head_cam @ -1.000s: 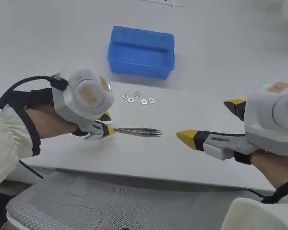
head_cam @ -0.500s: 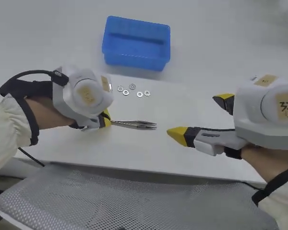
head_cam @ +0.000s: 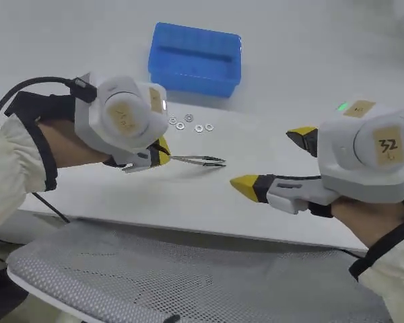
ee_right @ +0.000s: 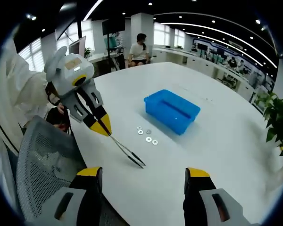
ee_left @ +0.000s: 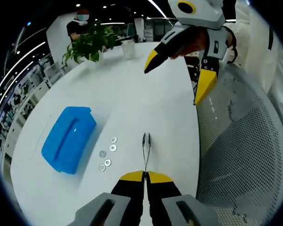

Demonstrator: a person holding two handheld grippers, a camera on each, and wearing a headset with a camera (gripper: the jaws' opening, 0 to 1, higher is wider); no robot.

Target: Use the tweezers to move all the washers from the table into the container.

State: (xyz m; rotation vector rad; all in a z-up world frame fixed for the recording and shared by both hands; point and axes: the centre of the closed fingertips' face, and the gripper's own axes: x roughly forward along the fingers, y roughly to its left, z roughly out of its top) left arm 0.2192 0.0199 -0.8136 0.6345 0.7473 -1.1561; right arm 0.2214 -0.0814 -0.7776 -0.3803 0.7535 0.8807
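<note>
— Where are the tweezers [head_cam: 198,160]?
— Clamped in the left tongs [head_cam: 160,152], on the near side of five washers [head_cam: 192,124] on the bench [head_cam: 276,94]. The right tongs [head_cam: 273,161] are apart. The blue container [head_cam: 195,59] is farther.

Slim metal tweezers [head_cam: 200,160] point rightward; five small washers [head_cam: 190,124] lie clustered near the open blue container [head_cam: 195,59].

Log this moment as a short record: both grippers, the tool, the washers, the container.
left gripper: shut on the tweezers, holding them by the handle end
right gripper: open, holding nothing, beside the tweezers' tips
washers: five, loose on the white table, between the tweezers and the container
container: blue, open top, just beyond the washers
task status: no washer picked up yet
</note>
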